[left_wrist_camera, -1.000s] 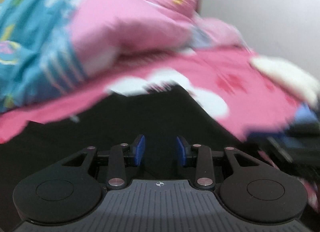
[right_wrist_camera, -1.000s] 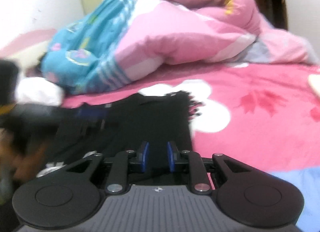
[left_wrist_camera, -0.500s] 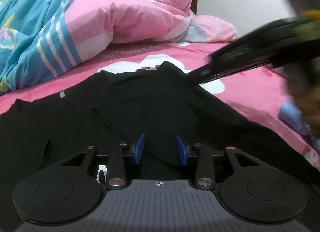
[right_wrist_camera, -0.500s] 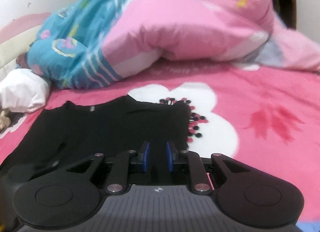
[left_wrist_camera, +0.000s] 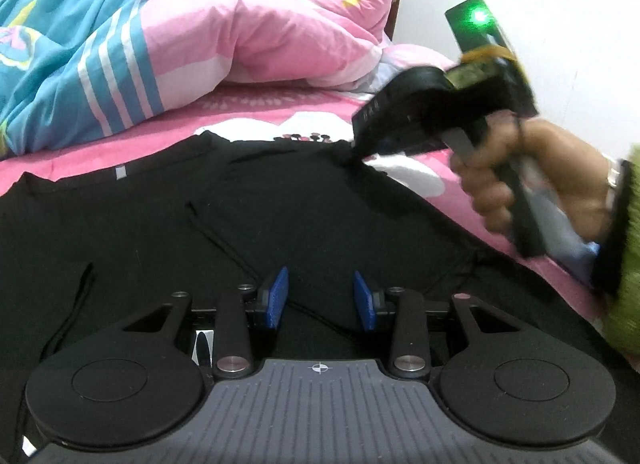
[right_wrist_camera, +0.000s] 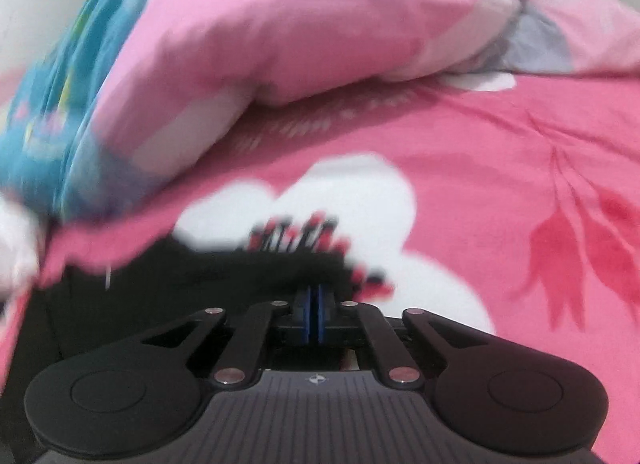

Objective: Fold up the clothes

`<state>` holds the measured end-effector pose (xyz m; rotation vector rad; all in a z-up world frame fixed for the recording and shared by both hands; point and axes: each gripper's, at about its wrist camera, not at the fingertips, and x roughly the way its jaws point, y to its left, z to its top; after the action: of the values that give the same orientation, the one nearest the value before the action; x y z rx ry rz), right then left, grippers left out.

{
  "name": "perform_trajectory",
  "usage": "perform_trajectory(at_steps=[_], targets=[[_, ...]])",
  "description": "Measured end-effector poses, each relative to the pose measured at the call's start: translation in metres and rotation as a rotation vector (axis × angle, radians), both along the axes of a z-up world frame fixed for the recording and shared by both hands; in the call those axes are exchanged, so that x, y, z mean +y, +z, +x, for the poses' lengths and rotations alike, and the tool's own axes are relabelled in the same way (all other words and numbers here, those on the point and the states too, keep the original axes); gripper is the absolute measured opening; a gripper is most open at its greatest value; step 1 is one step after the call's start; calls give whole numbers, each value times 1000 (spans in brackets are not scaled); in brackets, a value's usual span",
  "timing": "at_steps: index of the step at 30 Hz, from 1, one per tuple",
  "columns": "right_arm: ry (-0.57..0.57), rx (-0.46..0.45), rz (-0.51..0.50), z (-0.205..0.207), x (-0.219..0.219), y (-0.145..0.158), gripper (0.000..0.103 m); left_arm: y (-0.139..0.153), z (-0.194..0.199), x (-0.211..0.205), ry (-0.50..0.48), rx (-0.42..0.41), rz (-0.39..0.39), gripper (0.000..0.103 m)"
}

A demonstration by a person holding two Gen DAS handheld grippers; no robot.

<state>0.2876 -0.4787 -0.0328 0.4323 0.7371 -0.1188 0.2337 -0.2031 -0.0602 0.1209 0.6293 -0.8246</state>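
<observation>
At the far edge of the black shirt (left_wrist_camera: 304,208), spread flat on the pink bedsheet (right_wrist_camera: 500,152), the right gripper (right_wrist_camera: 314,314) has swung in and just pressed its jaws together, apparently pinching the fabric's corner. Meanwhile, the left gripper (left_wrist_camera: 320,298) hovers over the near fabric, jaws spread and empty, so a fold looks ready to begin.

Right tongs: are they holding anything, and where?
The right tongs have just closed on the flat black garment, pinching its far corner. The left tongs hold nothing.

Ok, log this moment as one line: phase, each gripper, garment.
phase: gripping far corner | right gripper: just closed on black garment corner | left gripper: open above garment | garment: flat on pink bedsheet
</observation>
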Motion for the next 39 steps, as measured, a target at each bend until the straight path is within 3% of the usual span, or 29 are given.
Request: perform_trajectory(at_steps=[4,7,11,14,17,22,24,27,32,36,39], targets=[[-50,-25,-17,-1,-5,14,0,-1,1,2,-1,10,-15,37],[22,-38,7,-9,4,23,0,-1,3,5,-3,28,-35,37],[17,27,-26,13,4,4,0,-2,3,6,-3,38,-49,37],[-52,6,33,18,-8,2,0,0,3,7,-2,40,-53,37],[16,-25,-21,12,10,19,0,1,4,9,-2,45,-61,37],[172,68,-80,31,42,11,0,3,5,12,-2,56,-75,38],[137,93,-131,46,41,-1,0,3,6,12,-2,58,-77,38],[57,43,-182,58,37,2,0,3,6,12,-1,61,-82,38],[139,35,-139,41,47,18,0,3,6,12,1,64,-88,38],[228,96,-57,54,62,3,0,3,7,12,2,65,-89,38],[161,62,-45,79,59,-8,0,3,8,12,4,68,-94,38]])
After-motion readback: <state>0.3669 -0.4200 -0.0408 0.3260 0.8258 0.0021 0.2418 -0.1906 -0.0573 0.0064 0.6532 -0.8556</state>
